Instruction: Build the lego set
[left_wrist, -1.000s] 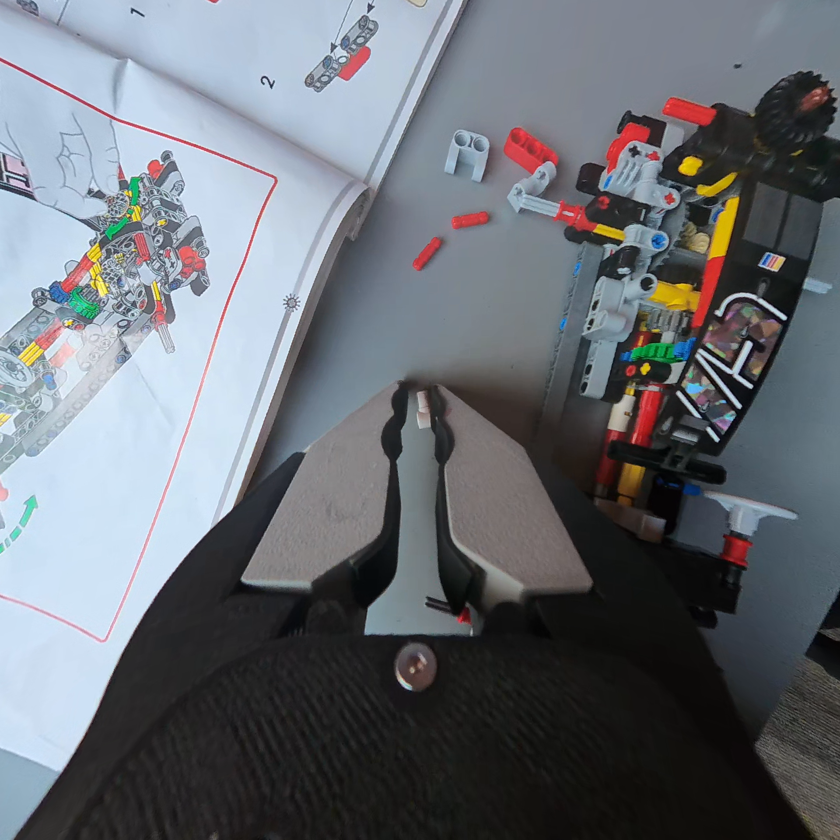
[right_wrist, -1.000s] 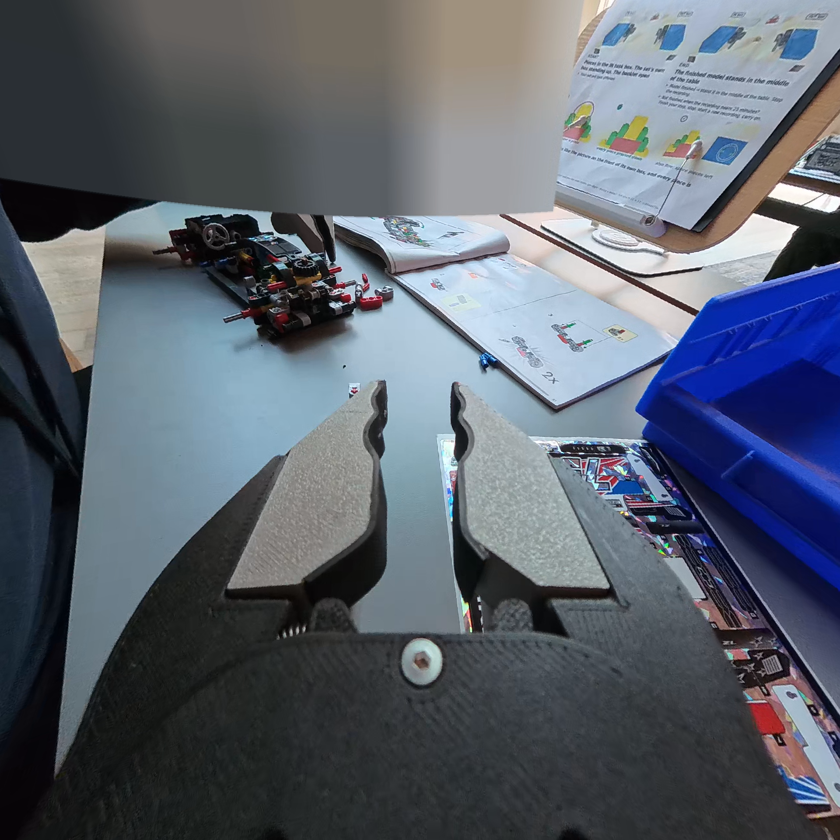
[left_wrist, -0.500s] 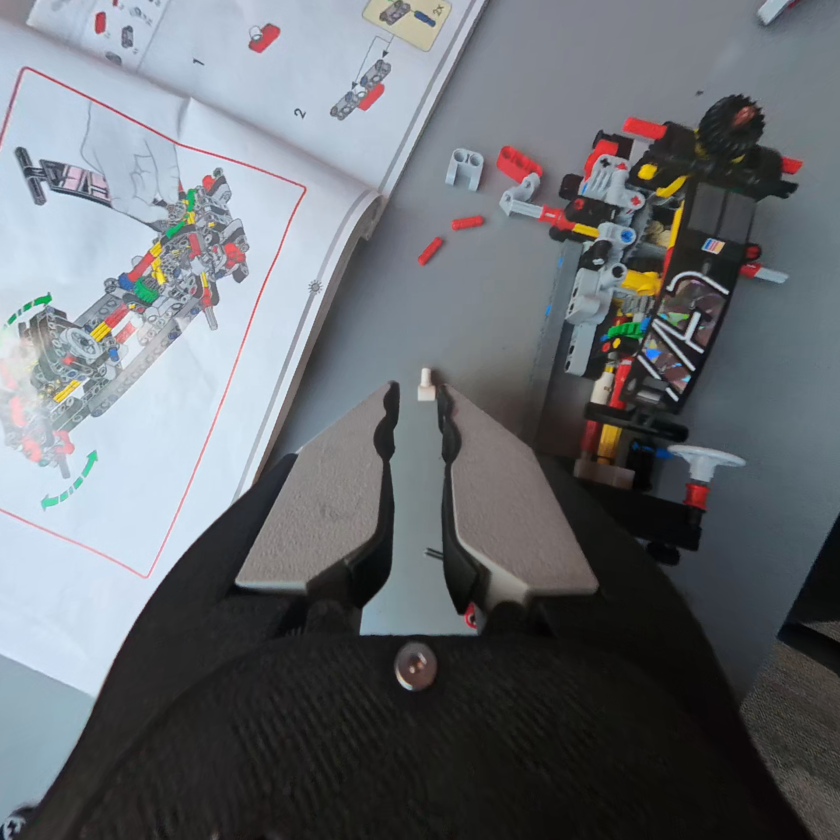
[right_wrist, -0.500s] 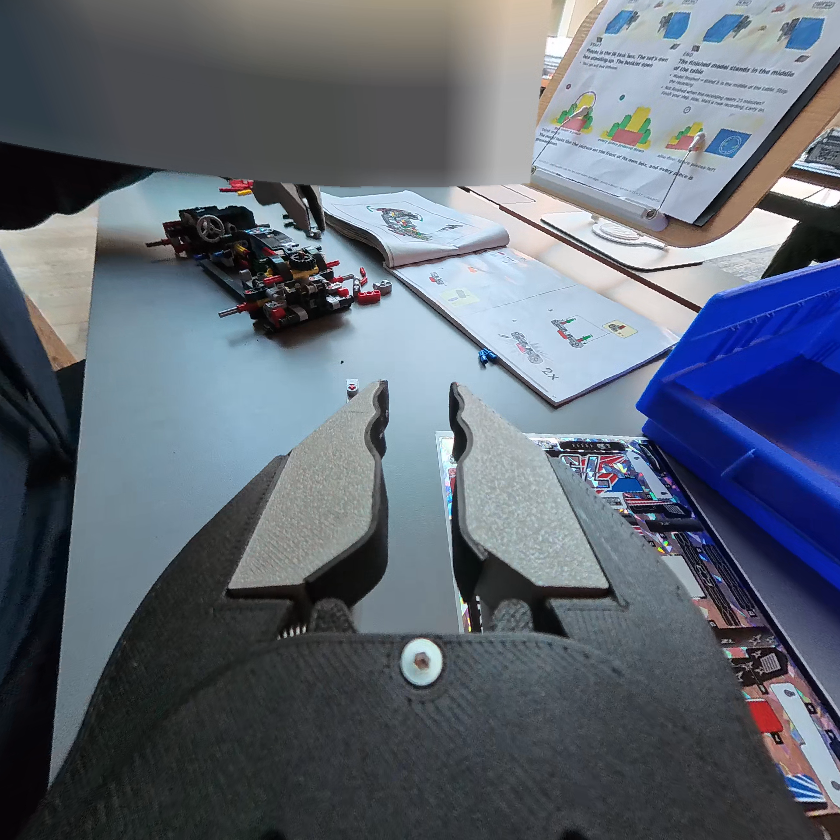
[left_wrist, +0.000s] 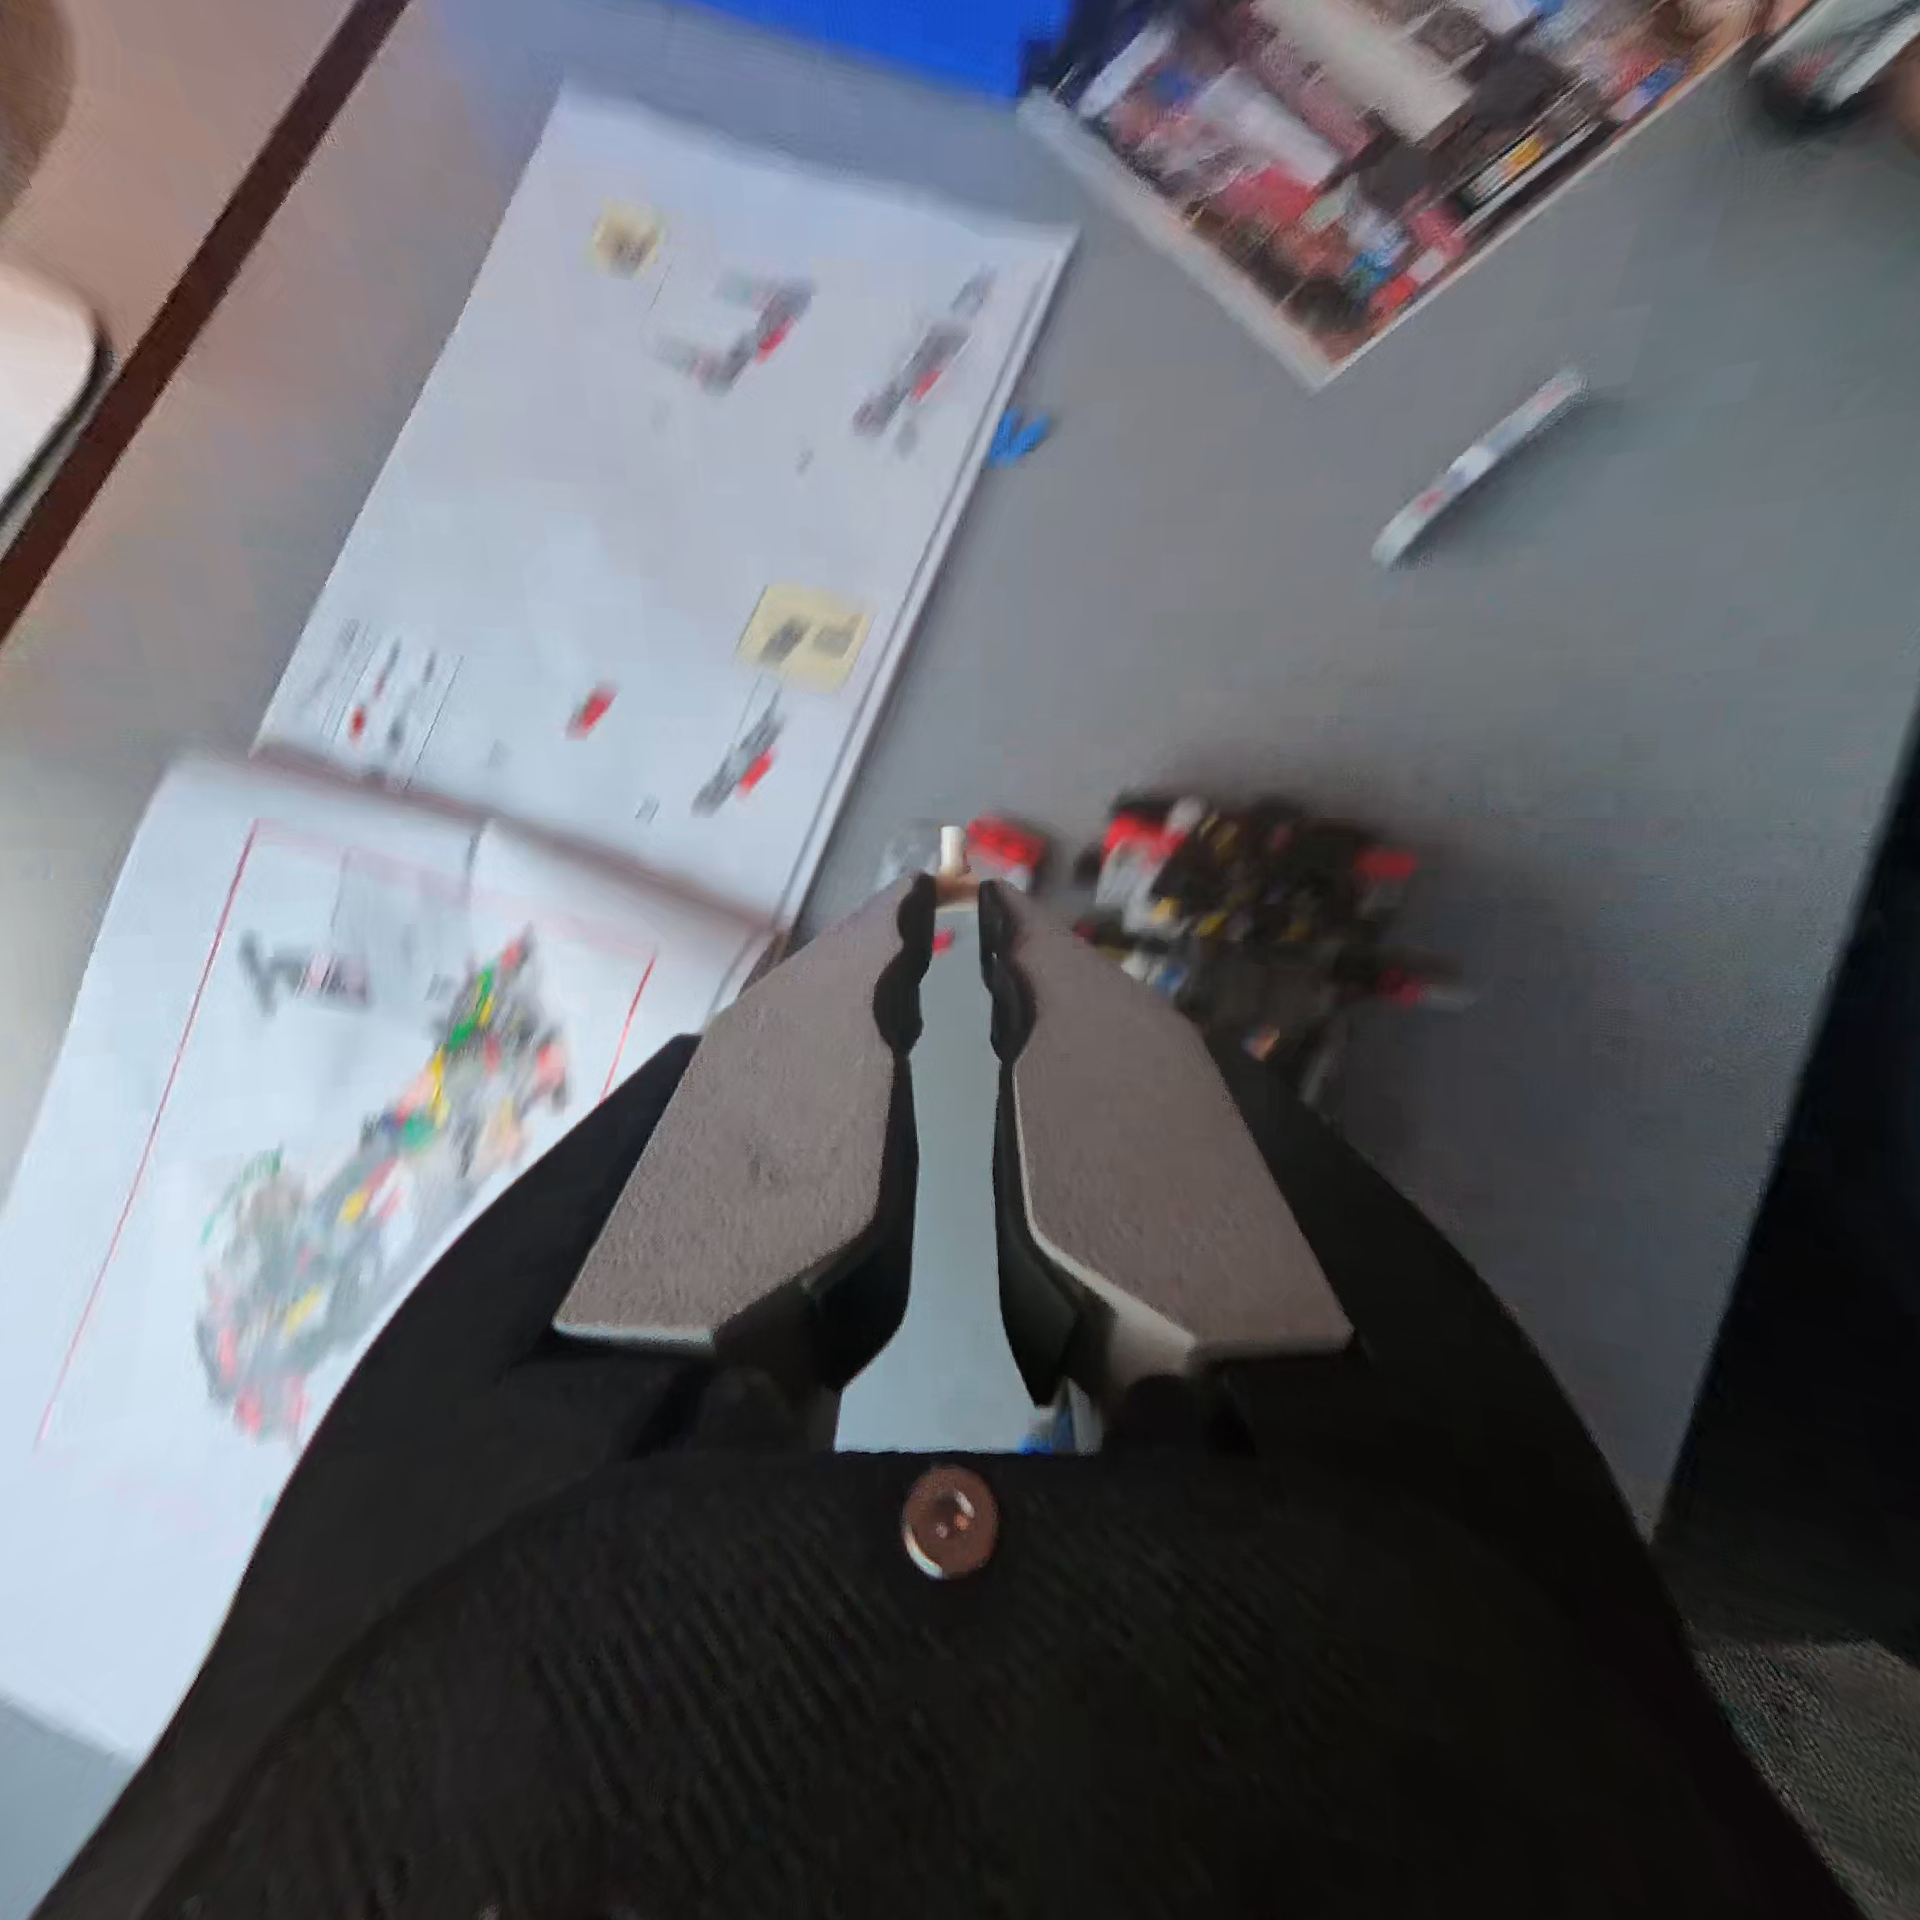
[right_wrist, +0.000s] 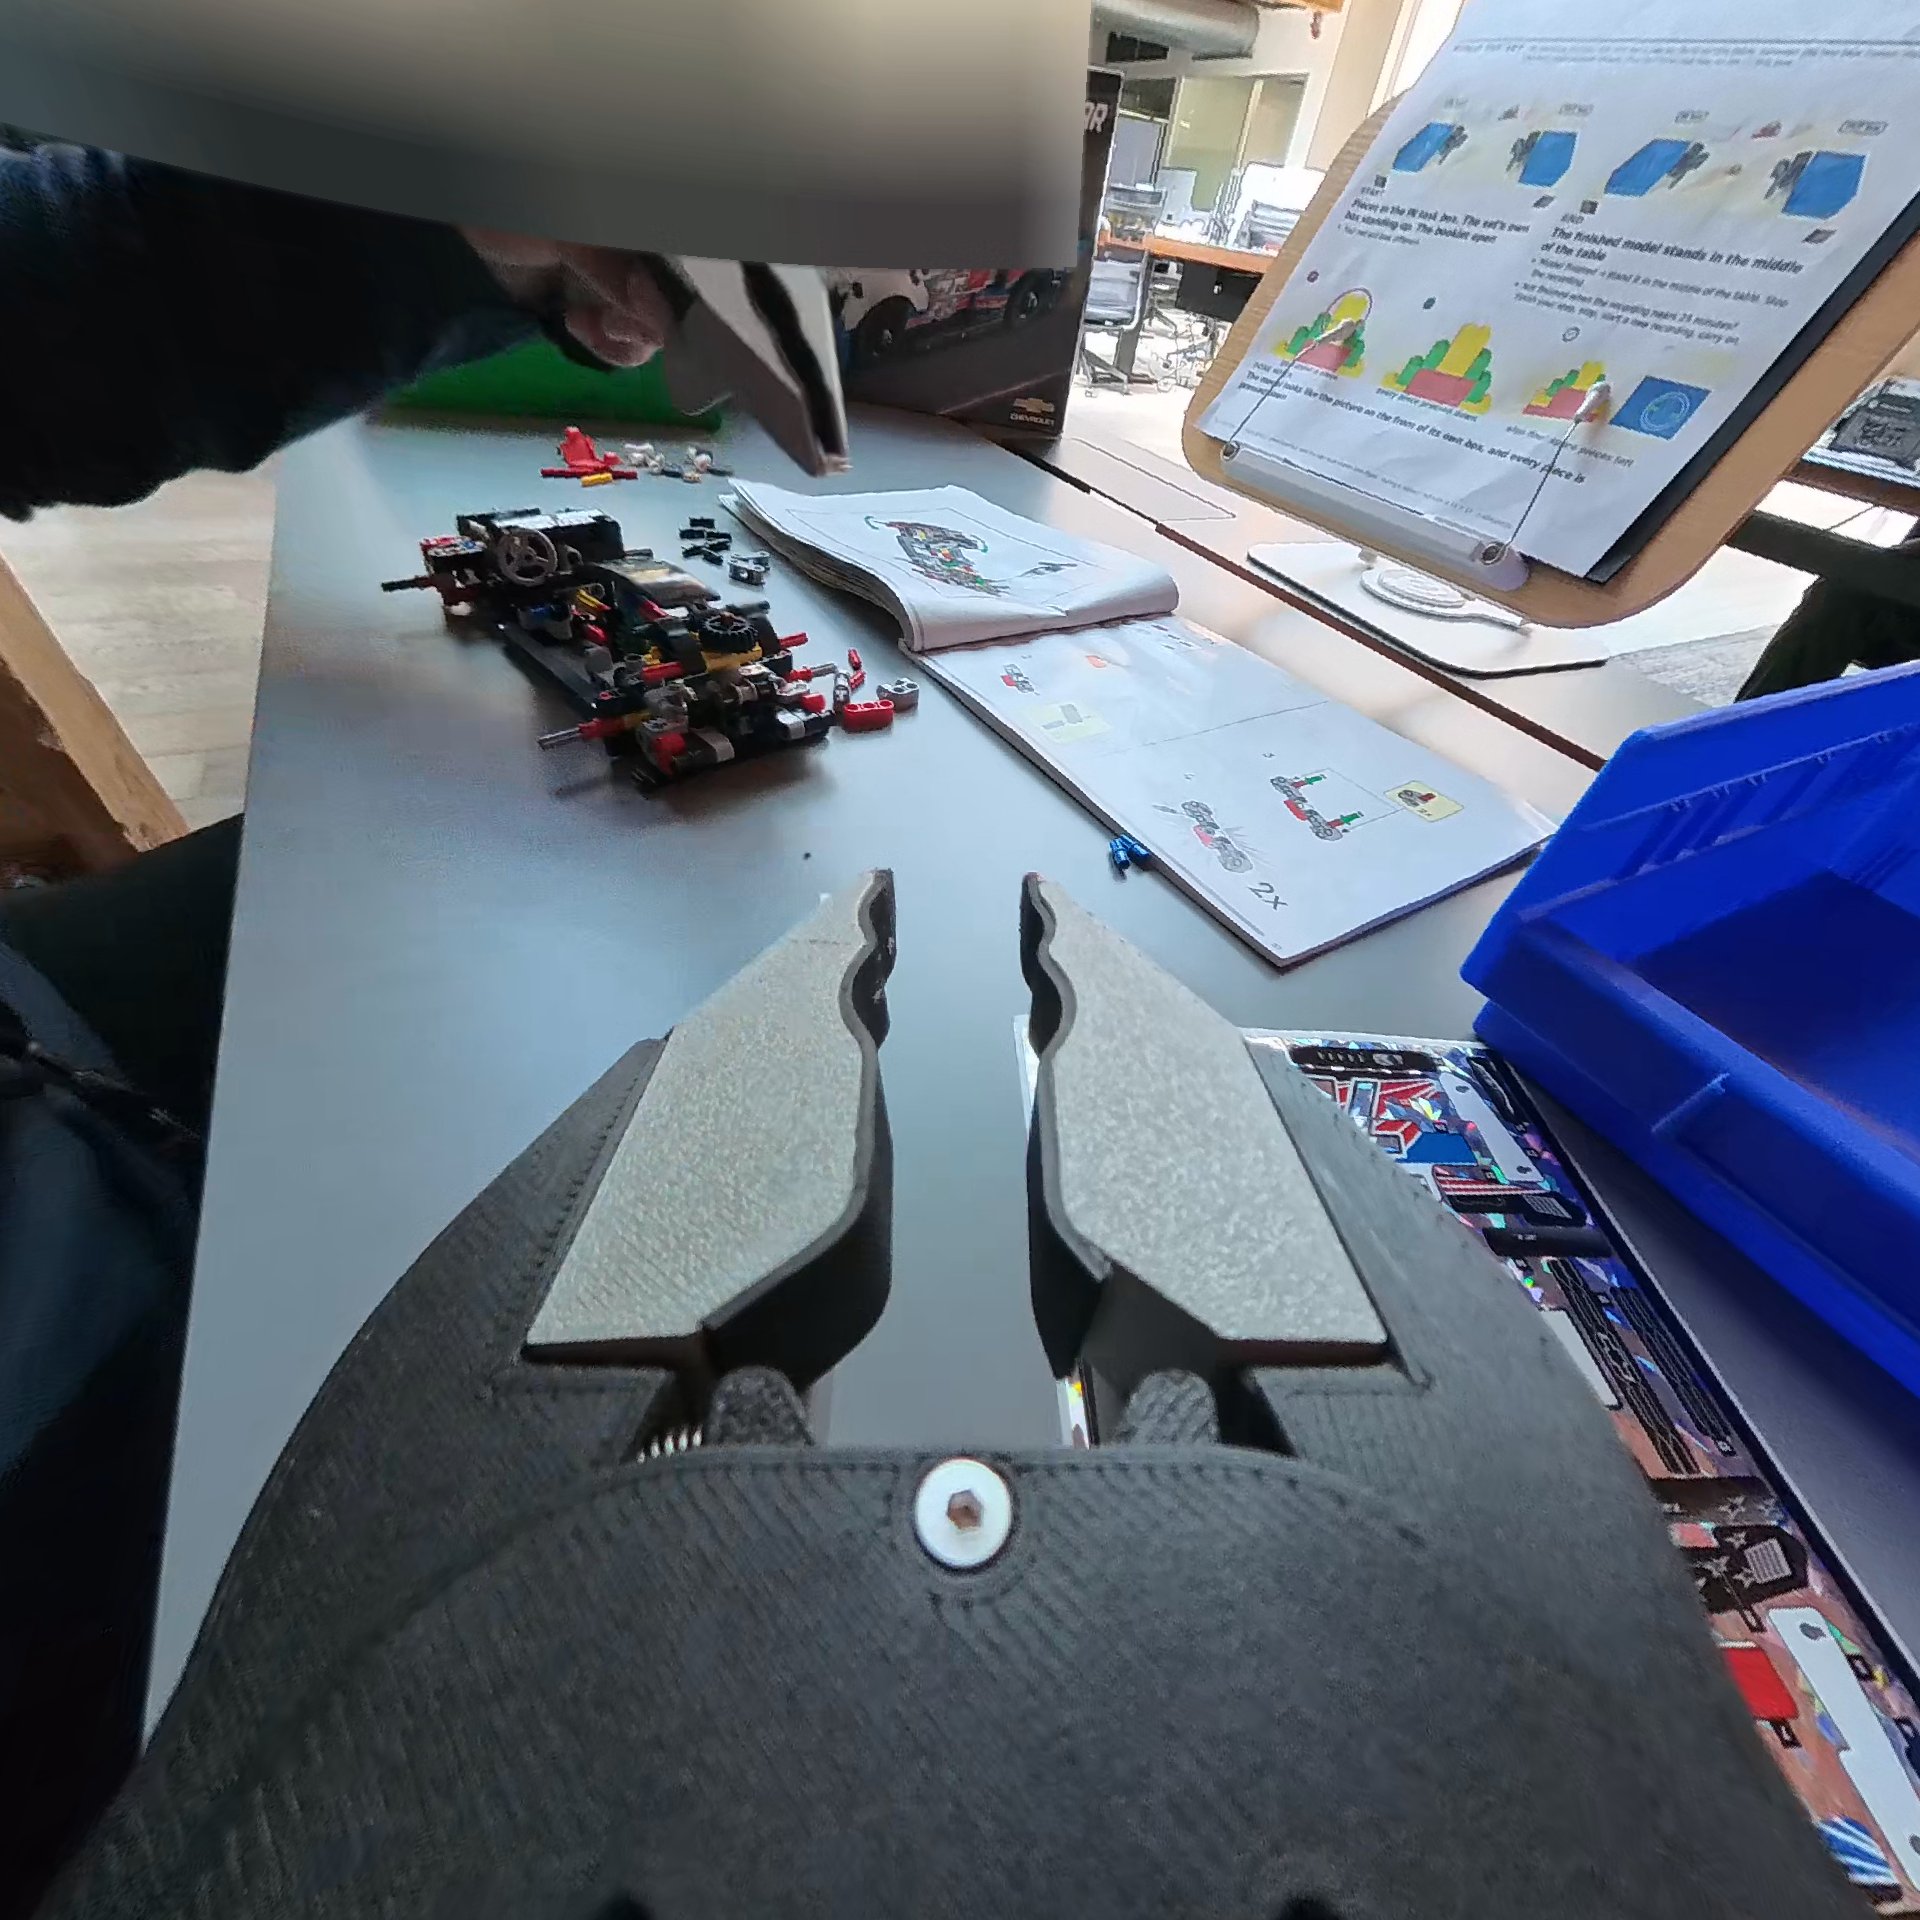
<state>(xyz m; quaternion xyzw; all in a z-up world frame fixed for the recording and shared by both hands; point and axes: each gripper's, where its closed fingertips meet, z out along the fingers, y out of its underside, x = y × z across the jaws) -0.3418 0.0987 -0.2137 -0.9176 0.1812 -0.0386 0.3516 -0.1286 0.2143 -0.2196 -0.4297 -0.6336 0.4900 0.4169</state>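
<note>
Low in the right wrist view, right gripper (right_wrist: 958, 894) spread, nothing between the pads, hovering over bare grey table (right_wrist: 520, 935). Just to its right and partly under the right finger, a glossy sticker sheet (right_wrist: 1507, 1195) lying flat; at the right edge, a blue bin (right_wrist: 1714, 987). A little beyond the fingertips, small blue pins (right_wrist: 1127, 854) beside the near corner of the open instruction booklet (right_wrist: 1195, 748). Farther back, left of centre, a half-built brick car chassis (right_wrist: 634, 644) with loose red and grey parts (right_wrist: 878, 707) at its near right end. Beyond that, upper centre, left gripper (right_wrist: 821, 447) raised above the table, gripped by a hand (right_wrist: 603, 307). Upper right, a wooden stand holding a printed sheet (right_wrist: 1610, 312).

In the left wrist view, heavily blurred: left gripper (left_wrist: 951, 896) at centre, nearly closed, pinching a small white peg piece (left_wrist: 950, 852) by its base, stem poking past the fingertips. Behind the tips, the chassis (left_wrist: 1257, 914); on the left, the booklet (left_wrist: 644, 520); upper right, the sticker sheet (left_wrist: 1351, 156); right of centre, a small white strip-like part (left_wrist: 1475, 473) alone on the table.
</note>
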